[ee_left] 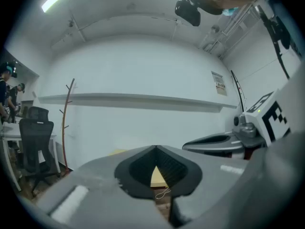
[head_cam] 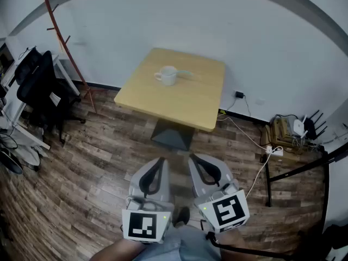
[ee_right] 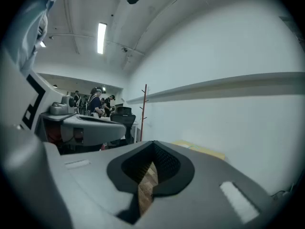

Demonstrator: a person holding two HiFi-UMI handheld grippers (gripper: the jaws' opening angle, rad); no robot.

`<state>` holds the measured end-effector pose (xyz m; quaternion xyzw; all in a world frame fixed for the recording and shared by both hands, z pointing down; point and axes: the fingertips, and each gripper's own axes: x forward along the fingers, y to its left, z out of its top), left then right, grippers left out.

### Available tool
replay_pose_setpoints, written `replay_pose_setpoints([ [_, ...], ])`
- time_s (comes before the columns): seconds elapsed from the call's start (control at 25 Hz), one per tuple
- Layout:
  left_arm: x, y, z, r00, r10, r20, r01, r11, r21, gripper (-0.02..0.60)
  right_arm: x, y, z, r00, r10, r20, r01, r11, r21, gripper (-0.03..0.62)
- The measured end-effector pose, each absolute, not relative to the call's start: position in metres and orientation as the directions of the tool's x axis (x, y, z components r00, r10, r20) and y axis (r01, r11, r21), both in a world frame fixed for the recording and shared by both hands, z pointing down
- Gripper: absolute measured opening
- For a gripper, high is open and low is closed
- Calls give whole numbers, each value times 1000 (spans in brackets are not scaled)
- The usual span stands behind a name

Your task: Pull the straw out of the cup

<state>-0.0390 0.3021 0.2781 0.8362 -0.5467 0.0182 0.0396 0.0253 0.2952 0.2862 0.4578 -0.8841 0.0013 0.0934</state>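
Left gray gripper (head_cam: 161,160): we see tips together, empty.
Right gray gripper (head_cam: 191,157): same.
Pale thin straw (head_cam: 185,73): in white cup (head_cam: 166,75), far from both.

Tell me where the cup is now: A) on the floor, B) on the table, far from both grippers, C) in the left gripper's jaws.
B: the cup sits on the table, while the left gripper and right gripper hang low by the person, shut on nothing.
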Motion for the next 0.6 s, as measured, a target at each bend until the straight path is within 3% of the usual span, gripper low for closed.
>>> replay_pose_setpoints([
  [0.6,-15,302,297,338,-935,104,-941,-335,46,11,54,295,300,-613,-774,157,-776,627,61,6],
])
